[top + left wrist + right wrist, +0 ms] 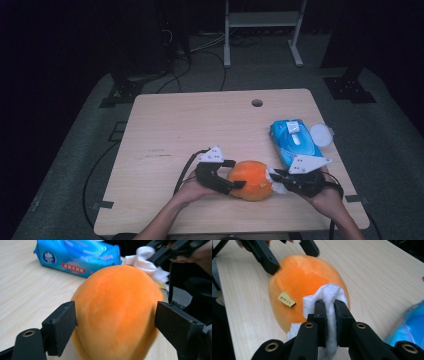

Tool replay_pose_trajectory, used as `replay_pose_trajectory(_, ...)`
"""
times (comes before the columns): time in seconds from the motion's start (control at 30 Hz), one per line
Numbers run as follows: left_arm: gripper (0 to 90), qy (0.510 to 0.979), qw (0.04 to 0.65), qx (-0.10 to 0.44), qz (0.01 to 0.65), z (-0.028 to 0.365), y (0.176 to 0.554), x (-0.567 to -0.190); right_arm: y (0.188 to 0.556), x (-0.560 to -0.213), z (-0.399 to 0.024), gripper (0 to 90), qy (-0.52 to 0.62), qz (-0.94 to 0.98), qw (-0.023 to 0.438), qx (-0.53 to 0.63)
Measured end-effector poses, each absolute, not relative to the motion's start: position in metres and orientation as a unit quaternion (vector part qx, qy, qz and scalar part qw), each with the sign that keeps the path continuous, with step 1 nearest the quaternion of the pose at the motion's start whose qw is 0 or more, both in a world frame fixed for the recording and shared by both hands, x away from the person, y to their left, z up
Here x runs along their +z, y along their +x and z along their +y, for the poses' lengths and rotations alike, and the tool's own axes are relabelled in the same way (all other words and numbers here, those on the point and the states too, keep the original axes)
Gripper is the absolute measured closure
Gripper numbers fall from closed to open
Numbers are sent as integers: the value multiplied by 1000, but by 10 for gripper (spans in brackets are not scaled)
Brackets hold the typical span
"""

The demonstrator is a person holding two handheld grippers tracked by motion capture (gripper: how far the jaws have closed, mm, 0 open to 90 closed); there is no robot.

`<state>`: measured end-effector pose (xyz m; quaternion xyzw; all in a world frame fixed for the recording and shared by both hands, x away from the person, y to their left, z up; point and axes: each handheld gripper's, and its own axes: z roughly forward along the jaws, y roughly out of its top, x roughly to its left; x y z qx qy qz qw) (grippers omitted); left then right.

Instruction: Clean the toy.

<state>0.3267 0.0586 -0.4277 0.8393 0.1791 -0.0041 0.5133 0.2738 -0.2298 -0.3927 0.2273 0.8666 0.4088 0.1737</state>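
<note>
1. The orange plush fruit lies close to the near edge of the table, somewhat right of the middle, between the two grippers.
2. The left gripper brackets the fruit's left end. Its jaws stand partly open, one pad at each flank, and I cannot tell whether the pads press the plush or only brush it. I judge it wise to firm that hold before any rubbing, so the soft body does not roll toward the near edge.
3. The right gripper is closed tight on a folded white wipe, which pokes out past the jaw tips and touches the fruit's right end, just beside a small yellow tag.
4. The step in hand looks like wiping the fruit. Lead with the cloth, not the black tips, and stroke along the curve in short passes, away from the tag so it is not snagged.
5. Further back, near the right edge, the blue wipe pack lies with its round white lid beside it; keep the right elbow clear of both.
</note>
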Motion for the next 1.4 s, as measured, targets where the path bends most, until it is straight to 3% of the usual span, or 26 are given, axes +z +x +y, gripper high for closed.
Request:
replay_pose_trajectory(0.13,235,844,507,7,177,57,324,-433,272,-391,-224,808,225,869,180,403)
replay_pose_trajectory(0.33,222,850,501,22,163,51,318,-431,274,-385,-213,808,218,860,162,431)
replay_pose_trajectory(0.5,88,844,494,-15,206,59,331,-433,277,-389,-221,808,229,858,156,432)
replay_pose_trajectory(0.6,83,849,482,-47,211,55,333,-438,277,-392,-223,807,231,856,143,440)
replay_pose_trajectory(0.67,154,851,476,-61,213,51,332,-443,277,-394,-222,808,229,859,141,436)
replay_pose_trajectory(0.77,345,842,503,-27,194,55,327,-434,275,-391,-220,810,232,858,151,433)
replay_pose_trajectory(0.83,380,835,523,21,172,57,321,-422,273,-385,-221,810,236,850,157,443)
replay_pose_trajectory(0.87,380,835,523,21,172,57,321,-422,273,-385,-221,810,236,850,157,443)
replay_pose_trajectory(0.9,379,836,525,72,144,59,318,-409,272,-381,-221,811,237,846,173,445)
replay_pose_trajectory(1.0,353,844,510,106,128,59,315,-407,275,-381,-218,810,240,844,180,445)
replay_pose_trajectory(1.03,342,861,481,110,122,56,315,-414,277,-385,-216,810,243,847,183,437)
replay_pose_trajectory(1.3,306,871,464,116,106,41,310,-421,270,-385,-185,811,211,852,180,443)
replay_pose_trajectory(1.4,216,868,468,109,124,45,313,-421,269,-386,-176,810,197,861,204,421)
